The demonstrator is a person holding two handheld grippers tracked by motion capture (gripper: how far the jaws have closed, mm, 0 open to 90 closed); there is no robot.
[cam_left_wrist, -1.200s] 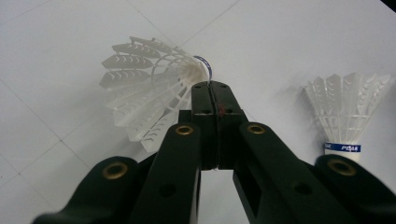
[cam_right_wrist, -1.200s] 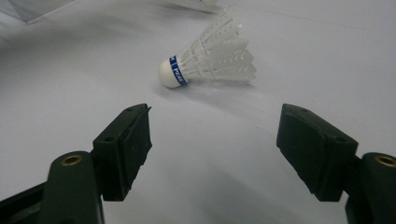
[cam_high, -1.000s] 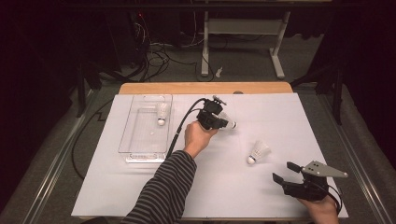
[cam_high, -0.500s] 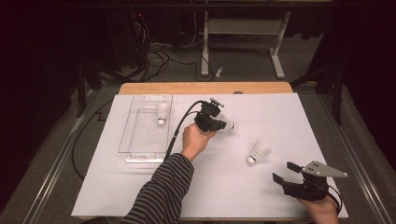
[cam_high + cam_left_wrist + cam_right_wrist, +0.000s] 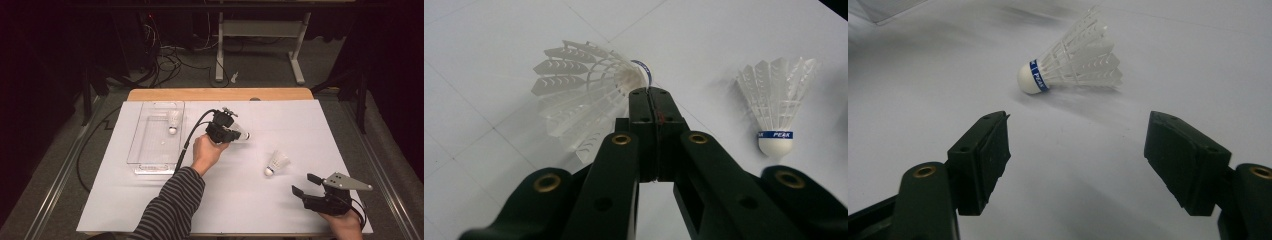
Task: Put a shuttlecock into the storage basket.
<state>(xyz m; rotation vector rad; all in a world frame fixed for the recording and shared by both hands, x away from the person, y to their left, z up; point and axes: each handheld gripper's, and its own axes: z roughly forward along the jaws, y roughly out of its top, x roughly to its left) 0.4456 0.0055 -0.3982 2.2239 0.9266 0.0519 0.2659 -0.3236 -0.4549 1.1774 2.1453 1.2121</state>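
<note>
— White feathers fan out just past the left gripper [image 5: 651,107]; what has it got?

— A shuttlecock [image 5: 589,97]. The jaws are pressed nearly flat together, and they pinch it right at the nose end, by the blue band, so the feather skirt sticks out ahead and off to one side of the jaw tips. My guess is the grip sits there because the nose is the firm part; squeezing the feathers would crush them.

— And it's off the bench?

— From the high view the left gripper [image 5: 227,131] hangs over the white sheet on the bench [image 5: 280,210], with the shuttlecock [image 5: 241,134] poking out beyond the jaws. I can't tell for sure whether it's lifted or just touching.

— Where would it go?

— Probably the clear tray [image 5: 150,165], behind the left hand and away from where the jaws point. One shuttlecock in the tray [image 5: 173,121] already stands there nose down, so the tray looks like the collecting place.

— What about the other hand?

— The right gripper [image 5: 1078,165] has its jaws spread wide and holds nothing. A second loose shuttlecock [image 5: 1073,60] lies on its side ahead of them, between the two jaws' lines but well short of contact, nose pointing to the left jaw's side. Looks like it waits its turn
</note>
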